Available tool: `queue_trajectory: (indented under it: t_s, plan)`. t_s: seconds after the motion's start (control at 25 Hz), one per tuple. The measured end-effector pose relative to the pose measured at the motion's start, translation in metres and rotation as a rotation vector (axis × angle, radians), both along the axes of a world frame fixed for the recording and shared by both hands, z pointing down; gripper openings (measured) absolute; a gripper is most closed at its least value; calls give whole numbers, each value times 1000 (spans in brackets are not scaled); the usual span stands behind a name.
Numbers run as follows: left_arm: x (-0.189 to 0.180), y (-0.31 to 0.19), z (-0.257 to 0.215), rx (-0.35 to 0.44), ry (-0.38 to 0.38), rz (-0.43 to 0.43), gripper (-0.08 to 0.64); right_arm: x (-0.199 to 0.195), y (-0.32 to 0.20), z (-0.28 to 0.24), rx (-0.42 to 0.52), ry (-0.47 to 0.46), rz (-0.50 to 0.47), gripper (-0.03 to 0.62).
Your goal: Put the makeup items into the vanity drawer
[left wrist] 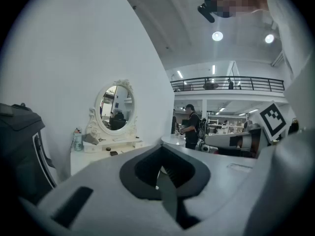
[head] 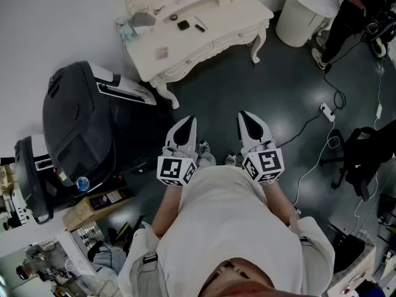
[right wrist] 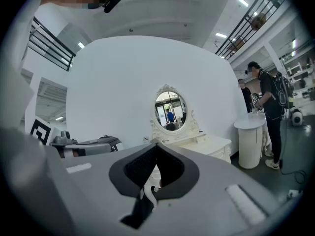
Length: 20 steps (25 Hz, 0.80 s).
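My left tongs [head: 187, 124] and right tongs [head: 246, 117] are both closed, empty. Far ahead stands one white vanity [head: 162, 73]; two small dark items [head: 183, 25] lie on its tabletop [head: 219, 10].

white wall [right wrist: 123, 82], dark floor [head: 247, 91], round white side table [head: 303, 17], ceiling lights [left wrist: 217, 36]

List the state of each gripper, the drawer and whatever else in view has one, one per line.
left gripper: shut, empty
right gripper: shut, empty
vanity drawer: looks closed
makeup items: lying on the vanity top, not in the drawer
oval mirror: upright
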<state>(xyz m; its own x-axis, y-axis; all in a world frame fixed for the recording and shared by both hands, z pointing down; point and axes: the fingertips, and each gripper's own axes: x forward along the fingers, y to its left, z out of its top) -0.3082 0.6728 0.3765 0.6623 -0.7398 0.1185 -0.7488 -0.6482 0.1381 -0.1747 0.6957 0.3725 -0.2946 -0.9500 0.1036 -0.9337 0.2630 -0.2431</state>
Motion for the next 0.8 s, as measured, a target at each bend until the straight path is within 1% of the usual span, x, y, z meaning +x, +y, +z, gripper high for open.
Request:
queue_trajectory:
  t_s: [0.32, 0.64, 0.8]
  plan:
    - [9, 17, 4, 5, 13, -21, 2, 11, 17, 1, 12, 17, -4, 8]
    - [30, 16, -3, 42, 20, -13, 2, 30, 26, -2, 35, 34, 8, 8]
    - [40, 16, 0, 38, 18, 1, 2, 38, 28, 2, 28, 33, 25, 8]
